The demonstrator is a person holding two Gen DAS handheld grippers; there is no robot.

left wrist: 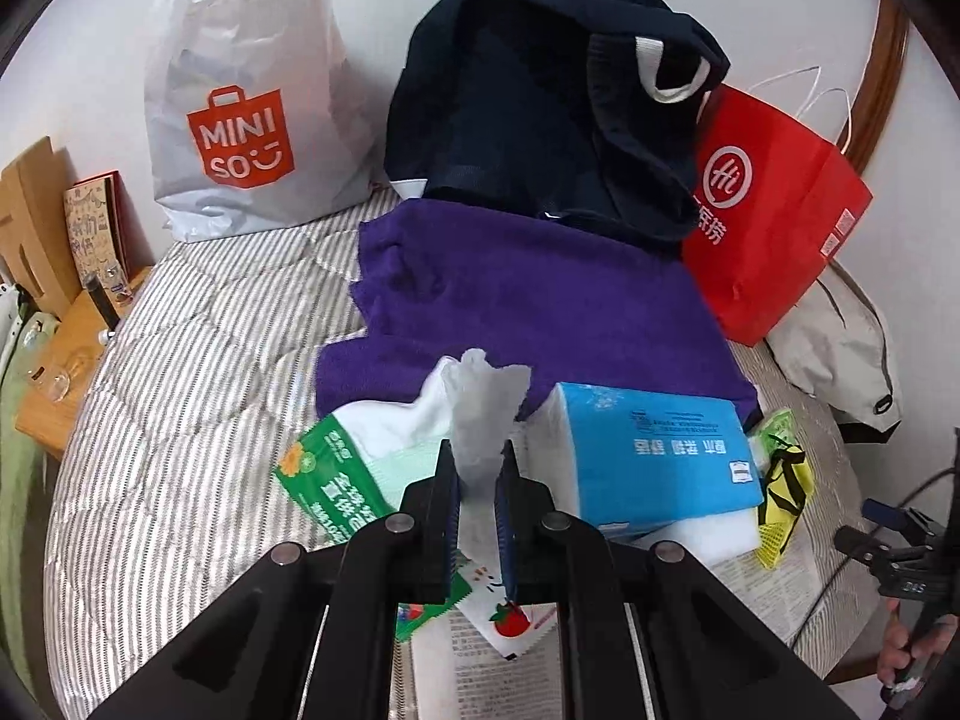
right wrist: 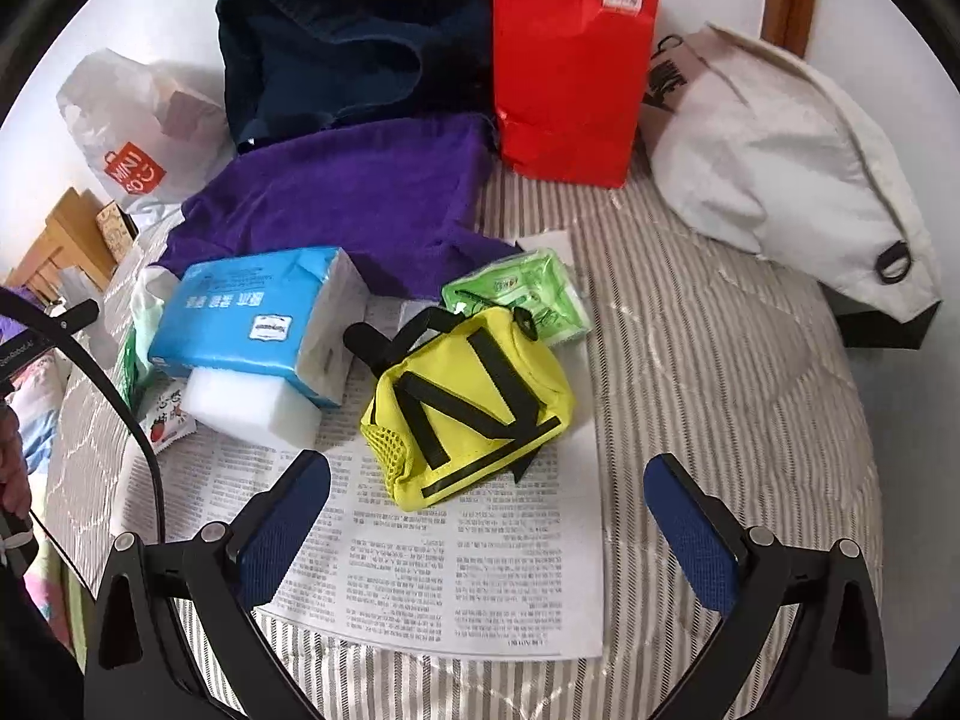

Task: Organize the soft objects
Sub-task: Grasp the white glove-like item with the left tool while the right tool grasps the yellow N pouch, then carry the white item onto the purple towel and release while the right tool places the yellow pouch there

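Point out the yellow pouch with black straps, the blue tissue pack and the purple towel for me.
Yellow fabric pouch with black straps [right wrist: 474, 414]: right wrist view, top face.
Blue plastic tissue pack [right wrist: 252, 312]: right wrist view, printed top.
Purple cloth towel [left wrist: 528, 306]: left wrist view, middle of the cloth.

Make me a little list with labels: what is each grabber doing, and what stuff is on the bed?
left gripper: shut on a thin white plastic bag
right gripper: open, holding nothing, above the newspaper
yellow pouch: lies on the newspaper, ahead of the right gripper
blue tissue pack: rests on a white sponge block
purple towel: spread behind the tissue pack
navy bag: behind the towel
red paper bag: upright, beside the navy bag
surface: striped bedcover
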